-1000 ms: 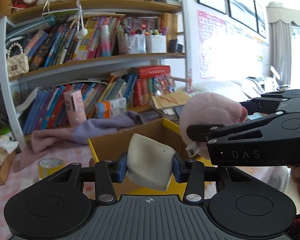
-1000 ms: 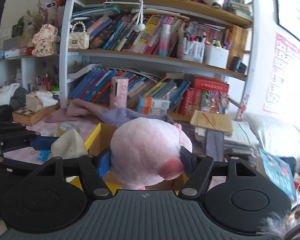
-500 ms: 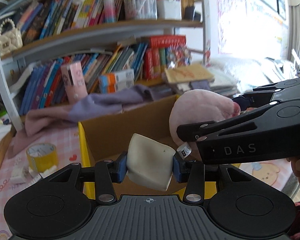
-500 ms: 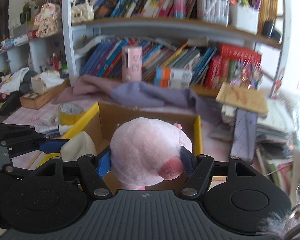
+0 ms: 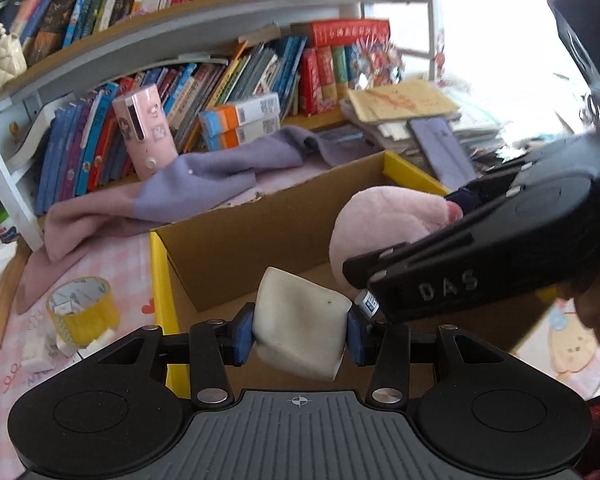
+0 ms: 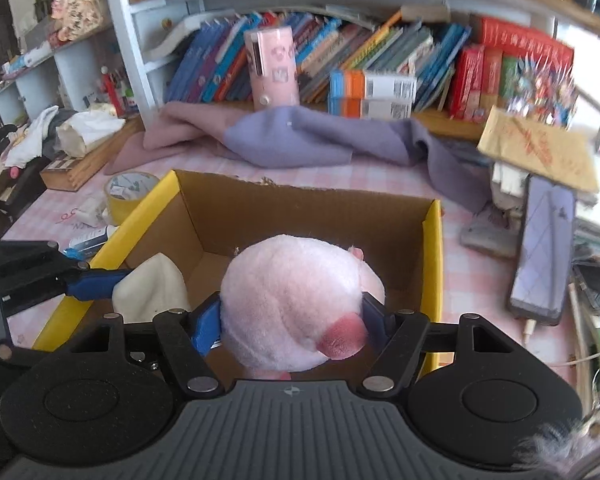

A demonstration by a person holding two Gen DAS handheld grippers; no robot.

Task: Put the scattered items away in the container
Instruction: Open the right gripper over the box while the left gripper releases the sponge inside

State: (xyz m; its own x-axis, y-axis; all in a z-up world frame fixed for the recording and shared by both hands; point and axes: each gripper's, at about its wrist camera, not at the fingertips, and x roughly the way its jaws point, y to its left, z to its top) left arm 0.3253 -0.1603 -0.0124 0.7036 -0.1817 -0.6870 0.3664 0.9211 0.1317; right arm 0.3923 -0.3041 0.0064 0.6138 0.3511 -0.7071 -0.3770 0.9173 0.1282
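An open cardboard box with yellow edges [image 5: 158, 280] [image 6: 432, 264] stands on the pink checked table. My left gripper [image 5: 300, 330] is shut on a cream soft block [image 5: 300, 320] and holds it over the box's near left part; the block also shows in the right wrist view [image 6: 152, 288]. My right gripper [image 6: 292, 320] is shut on a pink plush toy [image 6: 292, 300] and holds it above the box's inside. In the left wrist view the plush [image 5: 380, 224] and the right gripper's black body [image 5: 500, 248] sit just right of the block.
A yellow tape roll [image 5: 82, 308] [image 6: 130, 192] and small white bits lie left of the box. A pink and purple cloth [image 6: 300, 140] lies behind it, below a crowded bookshelf. A phone [image 6: 544, 248] and paper stacks lie to the right.
Both grippers have tilted down and moved forward over the box, still holding their items. The box's inside now fills more of both views.
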